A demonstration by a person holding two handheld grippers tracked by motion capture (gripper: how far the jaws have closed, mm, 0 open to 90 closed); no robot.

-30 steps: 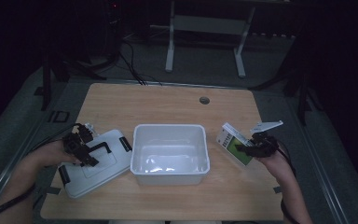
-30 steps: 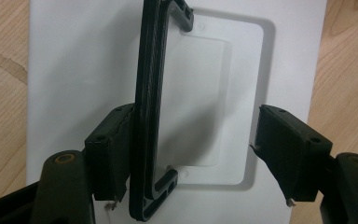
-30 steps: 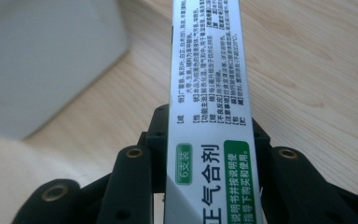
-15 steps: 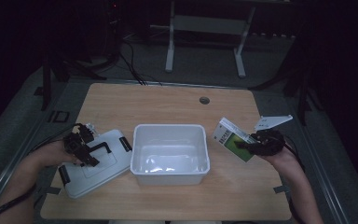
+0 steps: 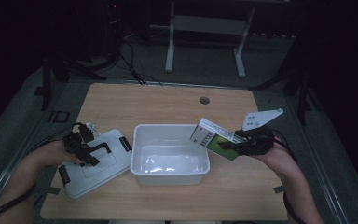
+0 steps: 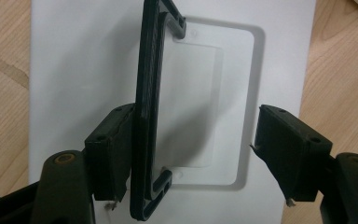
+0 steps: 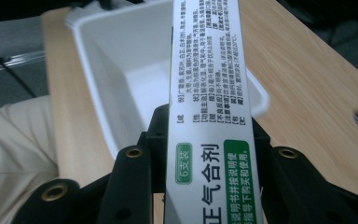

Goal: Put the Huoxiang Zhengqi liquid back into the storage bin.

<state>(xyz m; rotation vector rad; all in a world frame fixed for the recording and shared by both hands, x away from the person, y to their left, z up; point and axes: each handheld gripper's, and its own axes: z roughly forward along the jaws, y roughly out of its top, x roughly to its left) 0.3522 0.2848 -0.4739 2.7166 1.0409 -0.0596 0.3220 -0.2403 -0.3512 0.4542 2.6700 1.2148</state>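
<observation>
Between the jaws of the right gripper (image 5: 235, 145) a green-and-white medicine box (image 5: 214, 139) was pinched by its near end, its far end tilted out over the rim of the white bin (image 5: 169, 173), probably so that it could be lowered inside. Off to that gripper's left, beyond the bin, the left gripper (image 6: 193, 154) stood spread over the bin's lid (image 6: 74, 60), which lay flat on the wooden table (image 5: 168, 100). One jaw touched the raised black handle (image 6: 147, 93) while the other stood apart, seemingly readied to grasp the handle and lift the lid.
</observation>
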